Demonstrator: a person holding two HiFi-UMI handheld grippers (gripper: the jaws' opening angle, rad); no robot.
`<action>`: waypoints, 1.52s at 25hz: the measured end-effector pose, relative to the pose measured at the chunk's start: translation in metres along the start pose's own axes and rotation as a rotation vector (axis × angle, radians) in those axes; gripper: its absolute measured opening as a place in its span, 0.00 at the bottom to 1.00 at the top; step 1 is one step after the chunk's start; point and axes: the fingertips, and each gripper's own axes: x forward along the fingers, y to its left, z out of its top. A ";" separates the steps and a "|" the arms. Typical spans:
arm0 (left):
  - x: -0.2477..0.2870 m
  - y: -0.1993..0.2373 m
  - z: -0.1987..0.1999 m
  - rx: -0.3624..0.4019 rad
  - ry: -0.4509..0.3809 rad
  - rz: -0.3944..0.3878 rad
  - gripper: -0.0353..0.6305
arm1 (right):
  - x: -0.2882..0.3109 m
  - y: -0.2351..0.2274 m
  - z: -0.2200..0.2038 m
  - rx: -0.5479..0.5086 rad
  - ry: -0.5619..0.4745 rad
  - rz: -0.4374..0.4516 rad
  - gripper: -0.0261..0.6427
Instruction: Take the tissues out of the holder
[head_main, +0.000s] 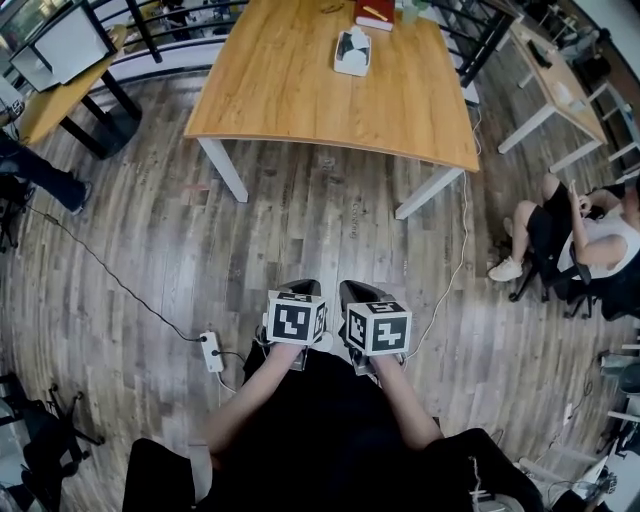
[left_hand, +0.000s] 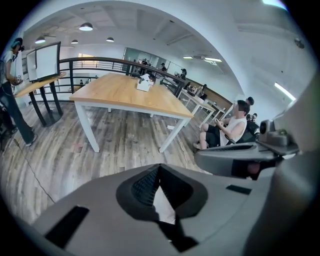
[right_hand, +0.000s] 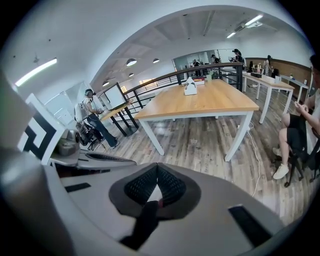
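Your left gripper (head_main: 300, 292) and right gripper (head_main: 360, 294) are both closed on nothing, well apart from the tissue holder (head_main: 350, 62) far across the table (head_main: 300, 115). Walk in first — open one claw only above the tissues (head_main: 357, 40).

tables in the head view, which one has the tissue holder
The big middle table with white legs: the tissue holder sits near its far edge. The left table has dark legs and a monitor; the right table is narrow and pale.
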 end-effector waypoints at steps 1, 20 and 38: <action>0.000 -0.001 0.000 -0.004 -0.002 0.000 0.06 | 0.000 0.000 -0.001 -0.005 0.004 -0.001 0.06; 0.010 -0.007 0.005 -0.008 0.028 -0.001 0.06 | 0.006 -0.001 0.006 -0.001 0.001 0.096 0.06; 0.041 0.036 0.096 -0.018 0.005 -0.018 0.06 | 0.064 -0.018 0.090 -0.030 0.036 0.041 0.06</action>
